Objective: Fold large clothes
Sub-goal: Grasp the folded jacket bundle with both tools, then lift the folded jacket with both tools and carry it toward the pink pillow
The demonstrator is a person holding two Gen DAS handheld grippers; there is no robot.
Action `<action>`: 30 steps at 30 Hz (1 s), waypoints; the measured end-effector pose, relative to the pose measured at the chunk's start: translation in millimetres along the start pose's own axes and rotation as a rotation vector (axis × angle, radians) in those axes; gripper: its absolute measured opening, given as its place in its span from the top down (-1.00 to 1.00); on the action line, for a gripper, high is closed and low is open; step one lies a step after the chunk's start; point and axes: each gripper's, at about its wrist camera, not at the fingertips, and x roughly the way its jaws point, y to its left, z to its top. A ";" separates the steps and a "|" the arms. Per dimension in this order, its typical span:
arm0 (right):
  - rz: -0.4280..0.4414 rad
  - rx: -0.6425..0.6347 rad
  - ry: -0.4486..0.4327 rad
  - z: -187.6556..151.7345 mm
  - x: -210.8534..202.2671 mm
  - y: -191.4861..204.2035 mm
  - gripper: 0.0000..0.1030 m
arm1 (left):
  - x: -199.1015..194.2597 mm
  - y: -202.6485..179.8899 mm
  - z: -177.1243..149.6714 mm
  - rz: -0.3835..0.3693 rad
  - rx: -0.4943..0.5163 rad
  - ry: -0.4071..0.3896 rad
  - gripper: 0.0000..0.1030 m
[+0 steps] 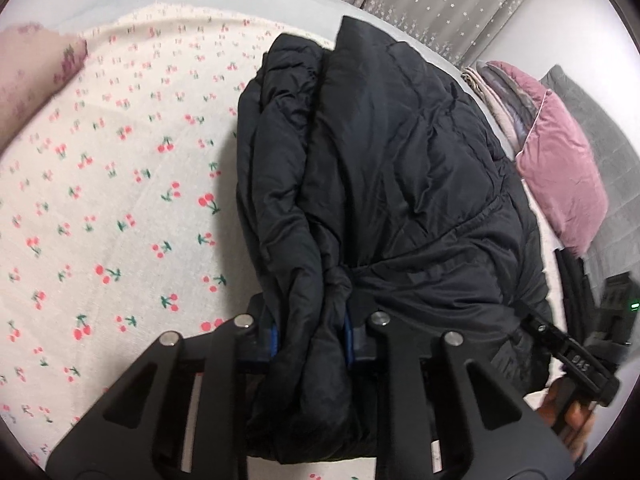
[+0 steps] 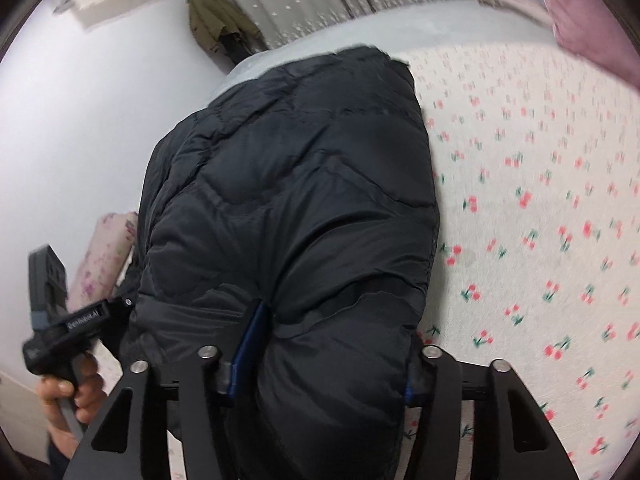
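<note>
A black puffer jacket (image 1: 380,184) lies folded lengthwise on a bed with a cherry-print sheet (image 1: 120,200). My left gripper (image 1: 310,338) is shut on a bunched fold at the jacket's near end, its blue pads pinching the fabric from both sides. In the right wrist view the same jacket (image 2: 300,200) fills the middle, and my right gripper (image 2: 324,372) is shut on a thick padded roll of it. The other gripper and a hand show at the edge of each view: the right one (image 1: 576,364) and the left one (image 2: 68,336).
Pink and grey pillows (image 1: 560,168) and folded bedding lie along the bed's right side. A floral pillow (image 1: 32,76) sits at the far left. A star-patterned curtain (image 1: 440,4) hangs behind the bed. An olive garment (image 2: 216,16) hangs on the wall.
</note>
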 end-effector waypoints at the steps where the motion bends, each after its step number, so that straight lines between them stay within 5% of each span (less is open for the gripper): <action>1: -0.018 -0.024 -0.013 0.0 -0.9 6.8 0.11 | -0.8 -4.8 0.2 0.026 0.020 -0.012 0.56; 17: -0.184 -0.231 -0.117 -14.0 -12.4 50.9 0.38 | -14.7 -21.3 0.1 0.128 0.096 -0.118 0.67; 30: -0.273 -0.333 -0.230 -22.1 -29.7 63.2 0.48 | -35.1 -36.3 5.0 0.067 0.102 -0.200 0.71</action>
